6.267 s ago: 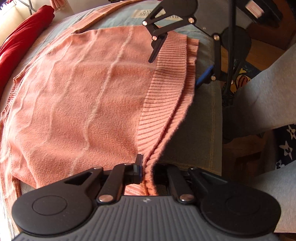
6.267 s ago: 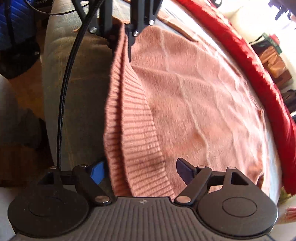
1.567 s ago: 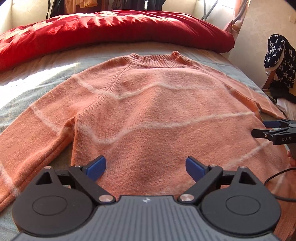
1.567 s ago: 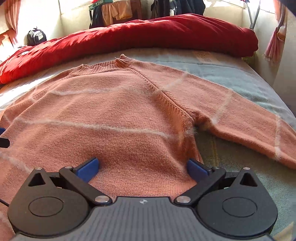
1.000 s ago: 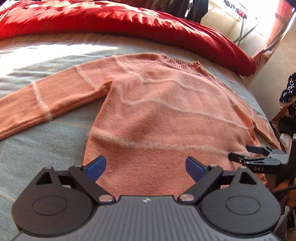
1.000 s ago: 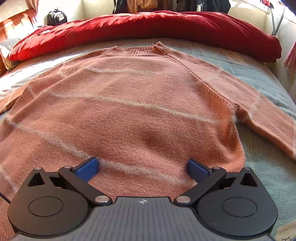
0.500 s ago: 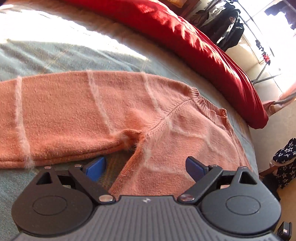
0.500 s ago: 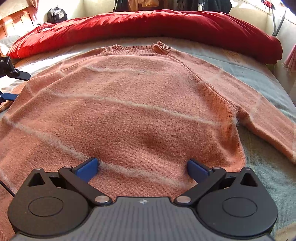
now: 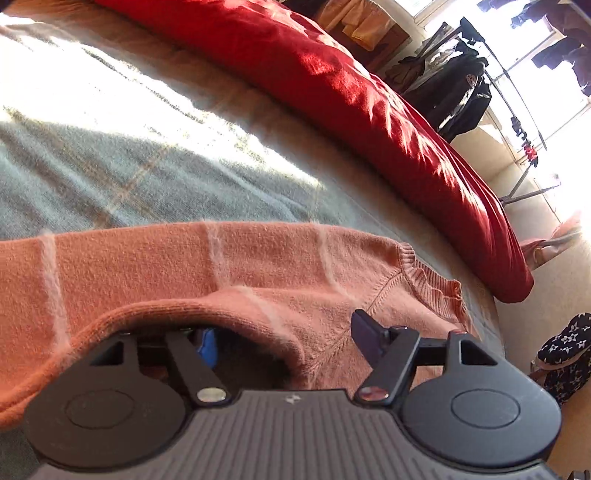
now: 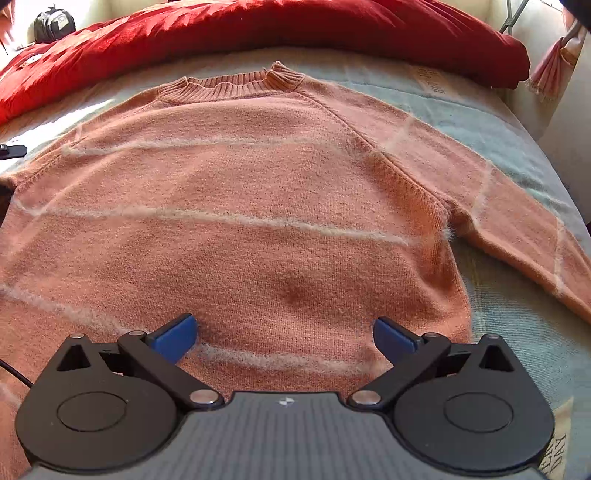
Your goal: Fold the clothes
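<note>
grey-green checked bedspread point(image 10: 491, 122) under all | red quilted duvet point(image 10: 258, 26) along far edge | salmon knit sweater with pale stripes point(image 10: 258, 206) flat, front up, sleeves out | right gripper point(image 10: 284, 338) spread, over hem | left gripper point(image 9: 284, 332) wide, one finger apparently under raised sleeve fold point(image 9: 184, 310), near armpit

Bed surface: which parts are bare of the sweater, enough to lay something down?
Bare blanket lies between the sweater sleeve and the red duvet, seen from the left wrist. Another strip runs beyond the other sleeve toward the bed's edge. The middle is crowded: the sweater body fills it, with the left gripper at the underarm and the right gripper over the hem.
</note>
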Motion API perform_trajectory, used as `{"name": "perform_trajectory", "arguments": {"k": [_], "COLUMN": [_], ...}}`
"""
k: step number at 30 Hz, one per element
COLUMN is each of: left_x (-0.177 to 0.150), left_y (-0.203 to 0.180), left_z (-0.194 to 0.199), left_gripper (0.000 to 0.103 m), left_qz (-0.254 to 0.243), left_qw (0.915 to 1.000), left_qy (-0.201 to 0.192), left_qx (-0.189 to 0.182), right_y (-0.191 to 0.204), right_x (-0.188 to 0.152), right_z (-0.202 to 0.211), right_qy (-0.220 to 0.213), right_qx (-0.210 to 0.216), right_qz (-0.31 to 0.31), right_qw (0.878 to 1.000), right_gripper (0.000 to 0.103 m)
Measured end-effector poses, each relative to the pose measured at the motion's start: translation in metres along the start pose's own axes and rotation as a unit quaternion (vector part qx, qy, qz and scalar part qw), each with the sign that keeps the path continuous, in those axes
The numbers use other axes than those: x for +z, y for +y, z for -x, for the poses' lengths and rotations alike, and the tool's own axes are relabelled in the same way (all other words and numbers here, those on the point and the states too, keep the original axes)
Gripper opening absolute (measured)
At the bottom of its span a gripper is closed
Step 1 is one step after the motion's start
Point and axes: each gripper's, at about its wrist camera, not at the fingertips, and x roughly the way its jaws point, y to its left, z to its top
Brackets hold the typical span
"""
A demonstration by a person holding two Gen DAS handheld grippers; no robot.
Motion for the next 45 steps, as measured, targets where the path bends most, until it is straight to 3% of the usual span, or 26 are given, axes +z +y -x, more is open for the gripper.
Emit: {"name": "perform_trajectory", "arguments": {"k": [3,7,9,11,14,16,18,20,23,26,29,32,34,36,39,41,42,45], "left_x": [-0.012,-0.016,-0.011,-0.007,-0.001,-0.003,-0.005,-0.006,-0.006,0.009,0.026,0.037,0.035,0.03,0.026,0.029,0.03,0.036], "left_y": [-0.012,-0.056,-0.079,-0.088,-0.101,-0.09,-0.079,-0.067,-0.056,-0.069,-0.101,-0.126,-0.136,-0.141,-0.15,-0.153,-0.154,-0.154], "left_z": [0.023,0.039,0.022,-0.009,-0.053,-0.054,-0.055,-0.056,-0.051,-0.046,-0.058,-0.1,-0.128,-0.151,-0.163,-0.165,-0.166,-0.148], "left_gripper": [0.071,0.081,0.083,0.082,0.082,0.082,0.062,0.056,0.056,0.065,0.075,0.076,0.076,0.076,0.083,0.086,0.086,0.081], "left_qz": [-0.043,-0.162,-0.196,-0.197,-0.199,-0.202,-0.205,-0.208,-0.208,-0.202,-0.234,-0.24,-0.266,-0.318,-0.374,-0.386,-0.39,-0.366], "left_qw": [0.9987,0.9859,0.9767,0.9742,0.97,0.9714,0.9723,0.9726,0.9727,0.9724,0.9647,0.959,0.9553,0.9439,0.9253,0.9203,0.9186,0.9278], "left_qy": [0.027,0.017,0.015,0.018,0.024,0.038,0.053,0.067,0.09,0.11,0.082,0.096,0.093,0.083,0.062,0.062,0.063,0.069], "left_qx": [0.006,-0.039,-0.085,-0.108,-0.138,-0.119,-0.1,-0.081,-0.052,-0.041,-0.088,-0.116,-0.089,-0.034,-0.017,-0.014,-0.013,-0.018], "right_y": [0.004,0.002,0.002,0.002,0.002,-0.007,-0.021,-0.038,-0.054,-0.051,-0.044,-0.032,-0.016,-0.004,0.003,0.003,0.002,0.001], "right_x": [0.022,0.067,0.092,0.114,0.137,0.14,0.135,0.129,0.121,0.123,0.133,0.147,0.154,0.159,0.166,0.175,0.177,0.176], "right_z": [0.01,-0.008,-0.028,-0.051,-0.088,-0.107,-0.115,-0.112,-0.106,-0.098,-0.09,-0.097,-0.11,-0.127,-0.146,-0.151,-0.15,-0.135], "right_qy": [-0.034,-0.066,-0.076,-0.093,-0.08,-0.068,-0.065,-0.067,-0.061,-0.052,-0.077,-0.087,-0.092,-0.091,-0.105,-0.101,-0.098,-0.087], "right_qx": [0.01,0.04,0.052,0.066,0.081,0.09,0.094,0.106,0.115,0.101,0.124,0.167,0.15,0.123,0.106,0.111,0.112,0.12], "right_qz": [0.011,0.032,0.046,0.06,0.07,0.07,0.082,0.09,0.104,0.111,0.093,0.085,0.107,0.13,0.144,0.134,0.13,0.126], "right_qw": [0.999,0.997,0.995,0.992,0.991,0.991,0.99,0.988,0.986,0.987,0.985,0.978,0.979,0.98,0.978,0.98,0.98,0.981], "right_gripper": [0.103,0.103,0.103,0.103,0.103,0.103,0.103,0.103,0.103,0.103,0.103,0.103,0.103,0.103,0.103,0.103,0.103,0.103]}}
